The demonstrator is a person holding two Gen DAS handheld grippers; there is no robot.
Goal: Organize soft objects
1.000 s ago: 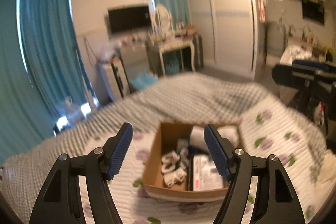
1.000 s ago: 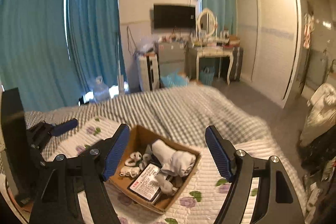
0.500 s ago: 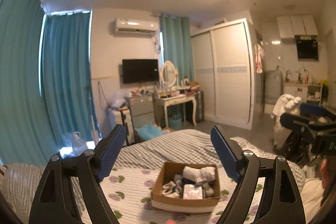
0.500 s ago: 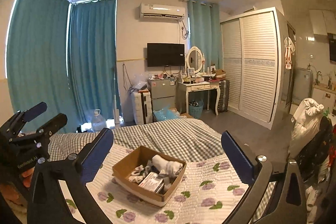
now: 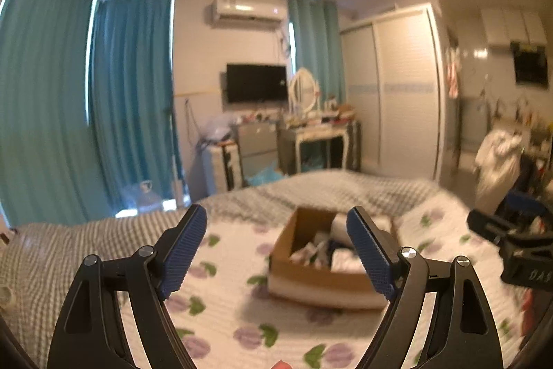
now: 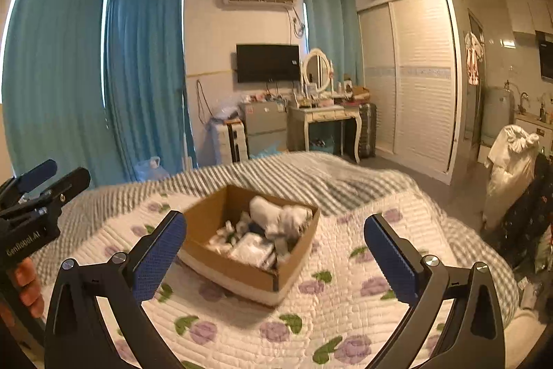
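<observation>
We hold both tools above the bed, neither one touching anything yet. Our left gripper [image 5: 276, 244] has its blue-padded jaws spread wide with nothing between them, and our right gripper [image 6: 274, 251] is just as wide open and just as empty. So we judge that we are at the approach — the sorting itself has not begun.

The cardboard box [image 6: 242, 268] sits on the floral quilt [image 6: 311, 327], near the middle of the bed and ahead of both tools. In the left wrist view the box [image 5: 311, 279] lies slightly to the right of centre, its right part hidden behind the right-hand finger; in the right wrist view it lies between the two fingers, a little to the left.

Inside it we see a jumble of soft things: a rolled white cloth [image 6: 276, 213] riding highest at the far side, smaller pale pieces that may be socks along the left wall, something dark underneath, and a flat packet [image 6: 250, 248] toward the near side. Blur keeps us from naming the smaller items.

The next move, as we judge it, calls for lowering one gripper into the box and closing on a single piece — the white roll is the easiest to reach. The cloth is limp and may drag its neighbours up with it, so a bite on the bulk rather than on a loose edge seems wise.
</observation>
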